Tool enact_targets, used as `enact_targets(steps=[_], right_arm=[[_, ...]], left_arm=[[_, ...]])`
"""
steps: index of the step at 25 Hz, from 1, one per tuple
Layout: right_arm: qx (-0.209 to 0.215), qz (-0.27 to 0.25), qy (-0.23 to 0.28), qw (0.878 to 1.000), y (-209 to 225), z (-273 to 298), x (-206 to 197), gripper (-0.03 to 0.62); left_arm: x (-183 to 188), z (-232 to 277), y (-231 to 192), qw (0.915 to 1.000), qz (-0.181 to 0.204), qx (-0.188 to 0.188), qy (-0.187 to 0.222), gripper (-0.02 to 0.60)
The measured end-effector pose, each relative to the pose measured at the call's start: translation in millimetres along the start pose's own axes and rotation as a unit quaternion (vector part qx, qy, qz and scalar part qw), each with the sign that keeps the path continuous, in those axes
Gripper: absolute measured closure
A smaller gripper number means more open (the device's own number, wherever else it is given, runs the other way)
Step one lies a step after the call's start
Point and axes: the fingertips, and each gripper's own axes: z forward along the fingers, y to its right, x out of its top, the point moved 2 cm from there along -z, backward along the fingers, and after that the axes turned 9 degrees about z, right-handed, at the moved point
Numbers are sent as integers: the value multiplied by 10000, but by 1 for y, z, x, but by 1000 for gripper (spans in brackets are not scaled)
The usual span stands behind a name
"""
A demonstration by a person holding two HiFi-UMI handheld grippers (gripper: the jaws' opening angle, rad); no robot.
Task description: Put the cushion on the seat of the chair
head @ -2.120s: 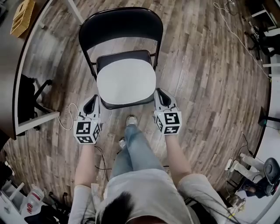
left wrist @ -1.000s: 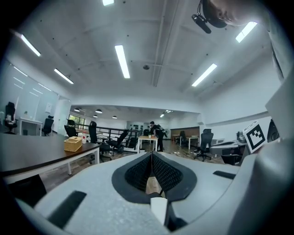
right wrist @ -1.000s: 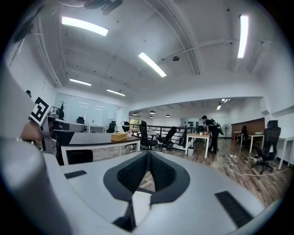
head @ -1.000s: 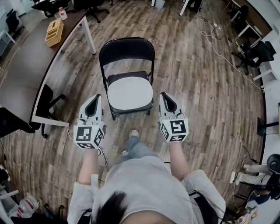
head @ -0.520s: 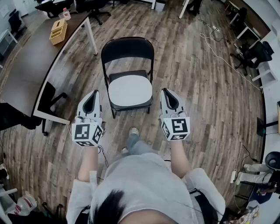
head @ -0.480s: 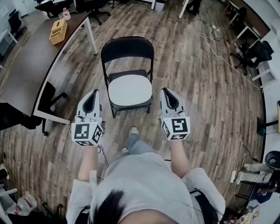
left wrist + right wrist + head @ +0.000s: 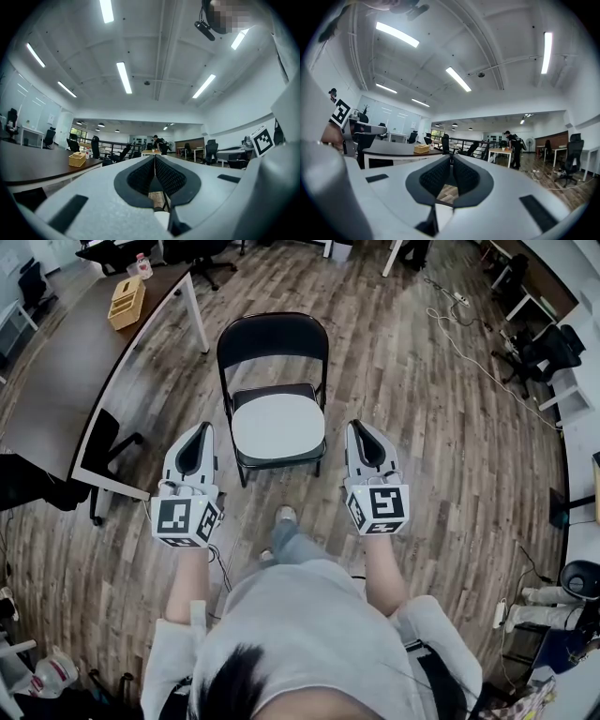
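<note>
We judged the task all but done, so the step in hand was drawing clear. Doing it well meant holding both tools level and wide of the frame, so nothing nudged the padding askew, and checking once that it sat square.

Our left fingers (image 7: 140, 174) were pressed together, the ribbed pads meeting at their tips with nothing between them. Our right fingers (image 7: 433, 177) were pressed together too, and just as empty. Neither pair touched anything.

In the head view the two pairs hung above the wooden floor (image 7: 431, 446), one just left of the seat (image 7: 272, 391) and one just right of it, both apart from it.

The white cushion (image 7: 277, 425) lay flat on that seat, covering nearly all of it, with a dark rim showing near and far. The chair (image 7: 272, 338) stood upright with its black back on the far side. Far left, a counter (image 7: 56, 390) carried a yellow box (image 7: 126, 302).
</note>
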Motion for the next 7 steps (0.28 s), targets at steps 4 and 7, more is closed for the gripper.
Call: enact_targets(steps=[4,7], right_arm=[[4,11,32,10000,0,-2,5,571],[21,14,44,10000,-2,-3,6,571]], left_arm=[[4,-3,0,10000,-19,39,-7,569],[4,-6,-1,10000,-49,70,-14,569]])
